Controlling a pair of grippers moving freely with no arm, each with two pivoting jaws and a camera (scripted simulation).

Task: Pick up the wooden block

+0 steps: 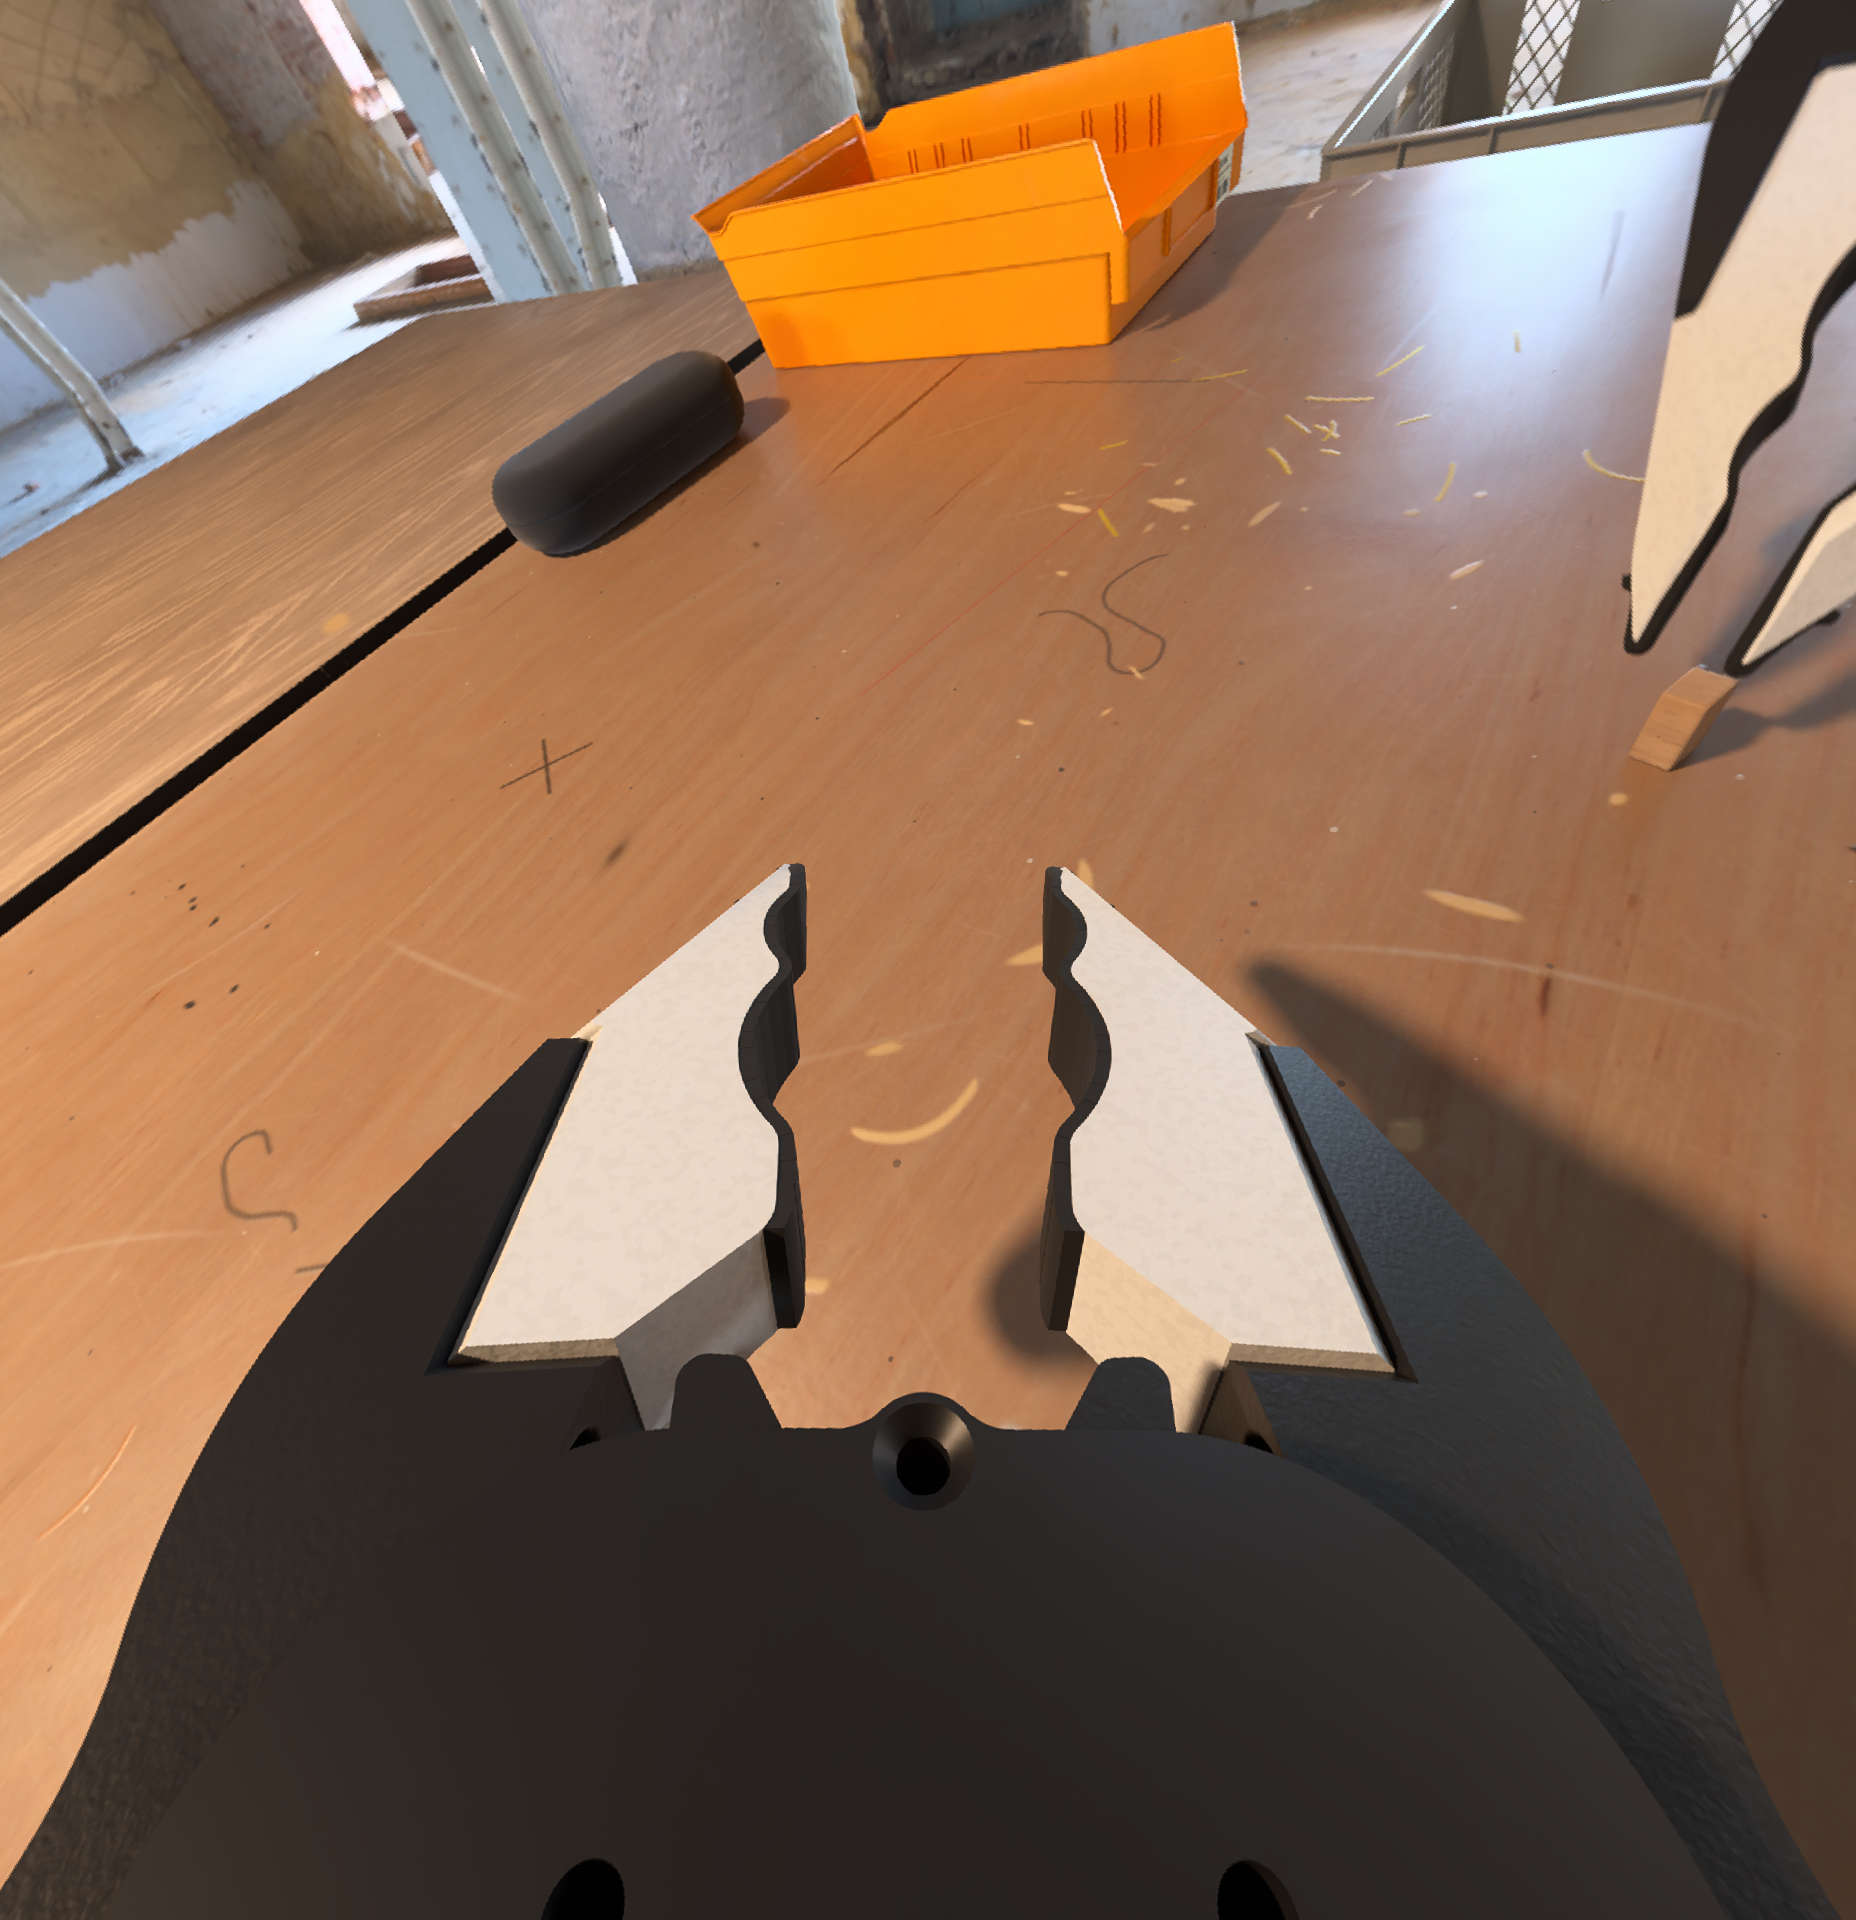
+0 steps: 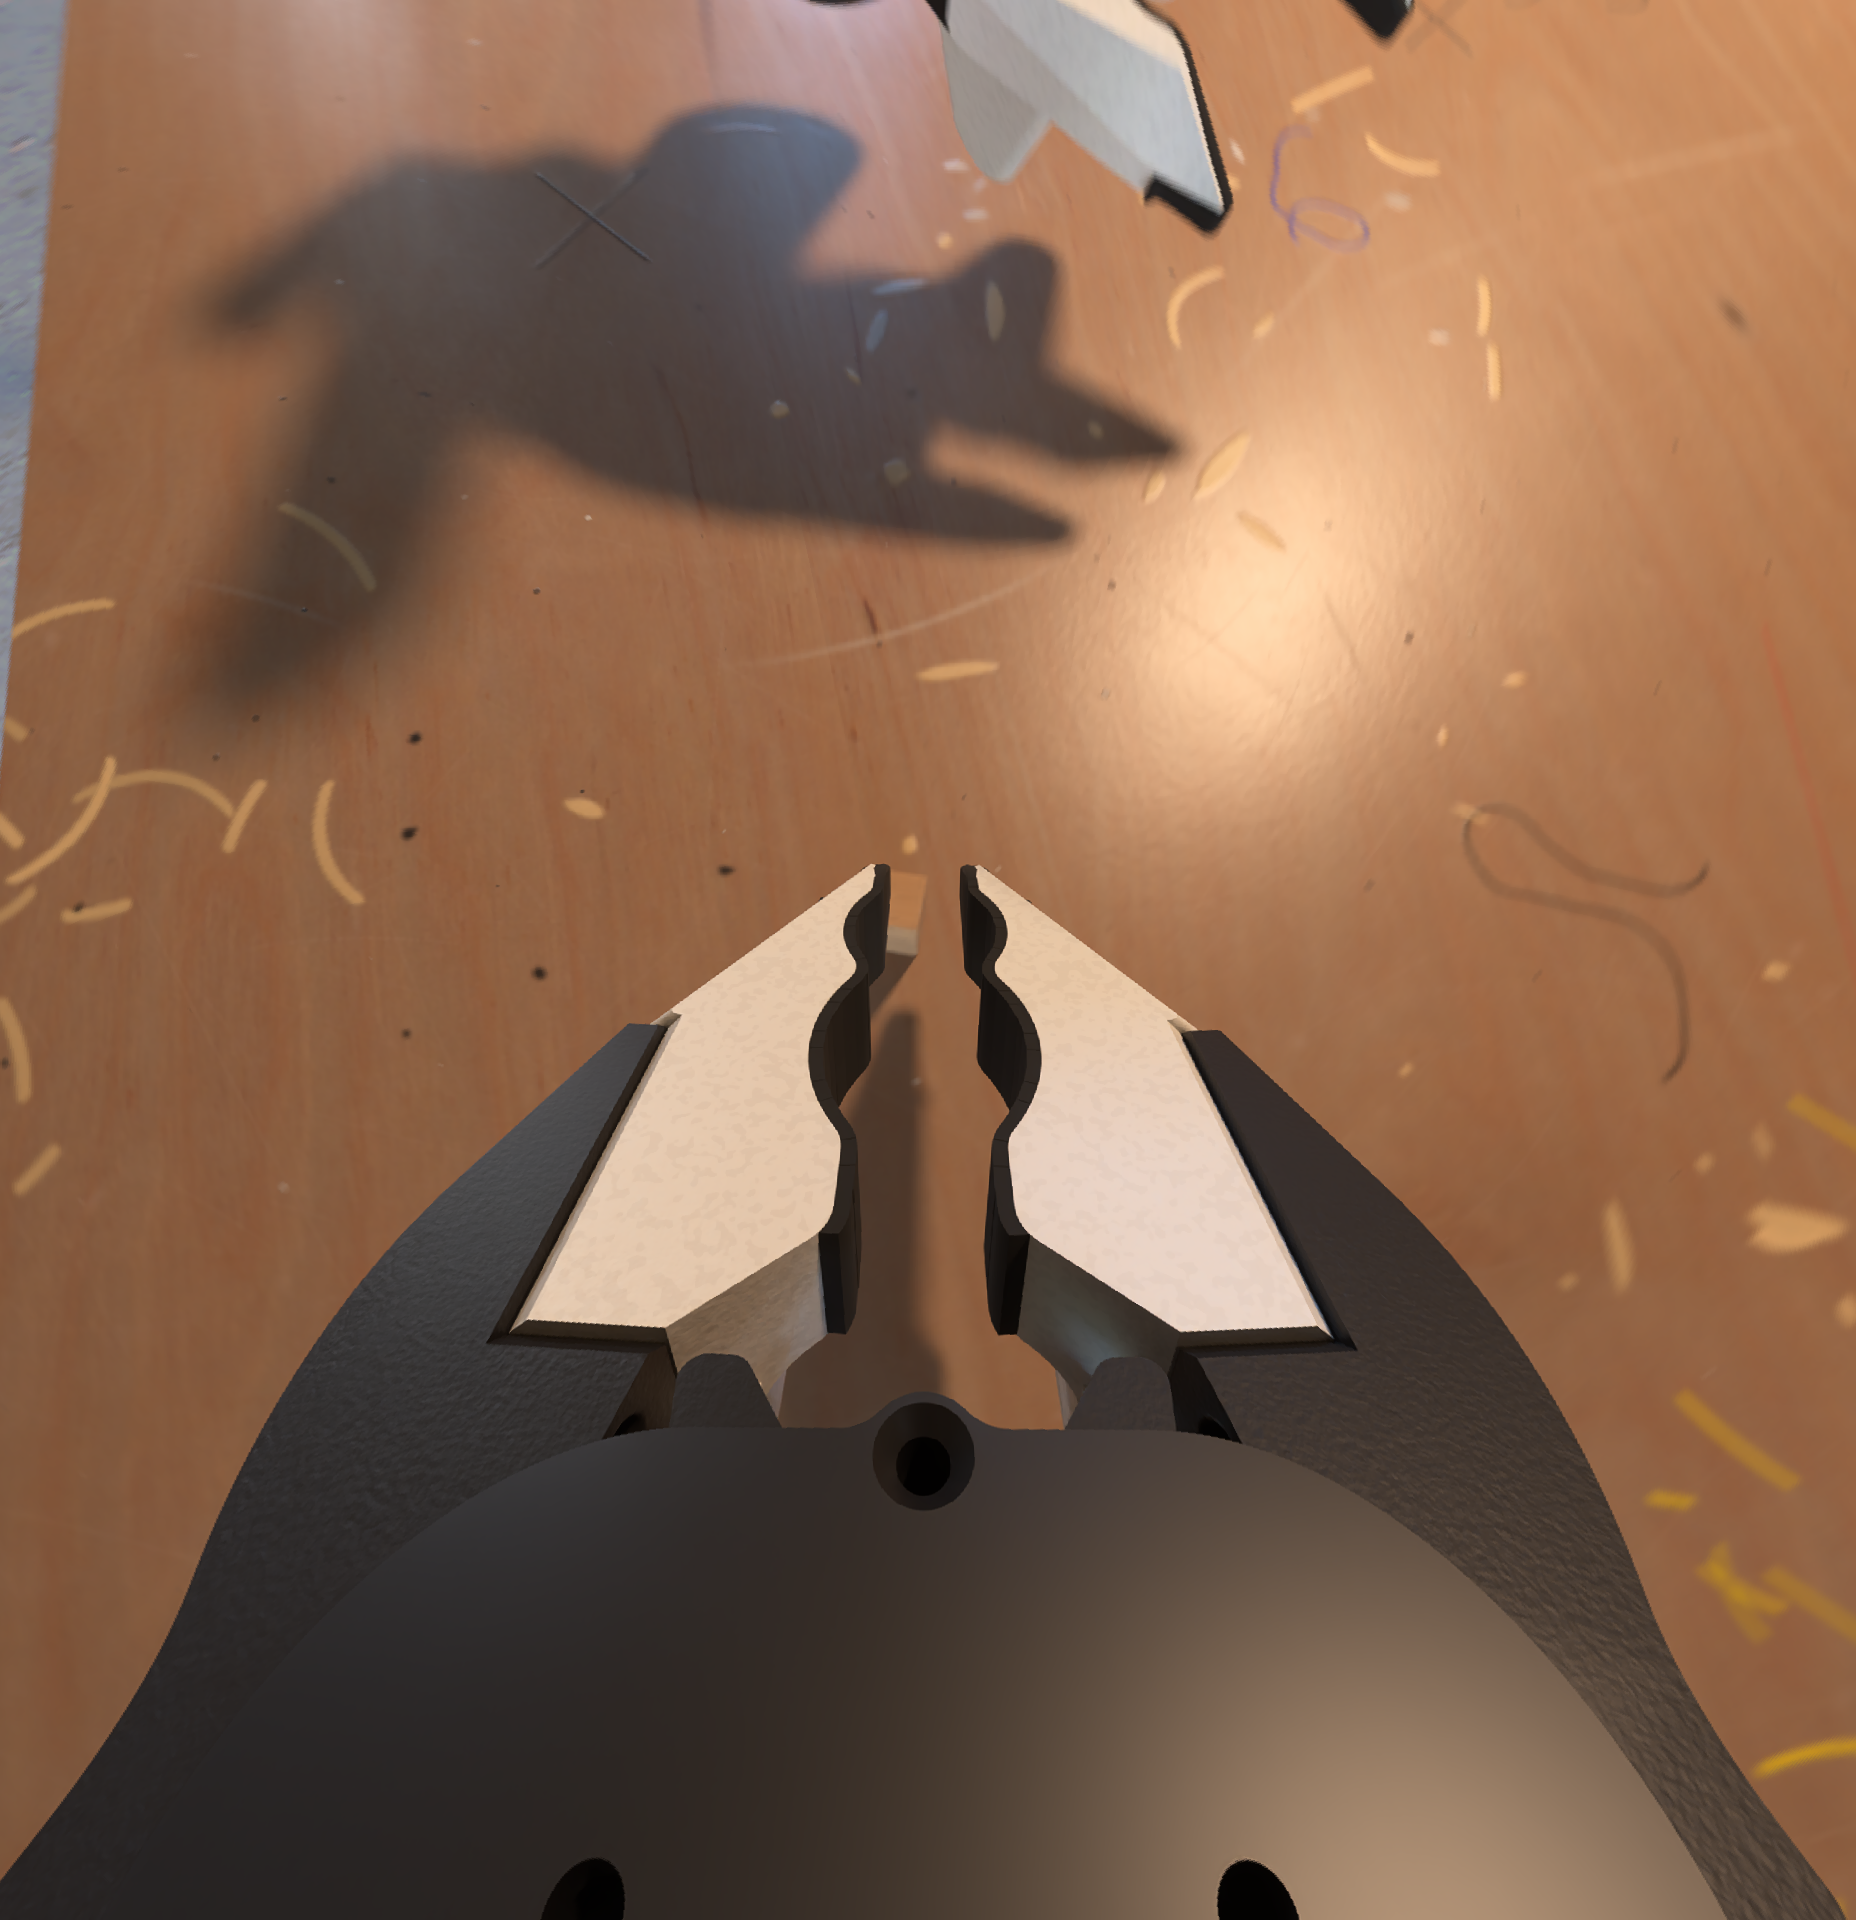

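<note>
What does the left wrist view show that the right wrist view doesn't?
Only the left wrist view: orange bin, dark case and a grey crate at the far edge.
Only the right wrist view: the left hand-held gripper's shadow on the table.
Both: the wooden block at the tips of the right hand-held gripper, and the open left hand-held gripper.

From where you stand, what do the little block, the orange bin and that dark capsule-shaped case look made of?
The block looks like pale, unfinished wood: faint layered lines show on its side. The orange bin seems moulded plastic, smooth with thin, ribbed walls. The dark case looks matte, perhaps rubbery plastic or leatherette; I cannot tell which.
</note>
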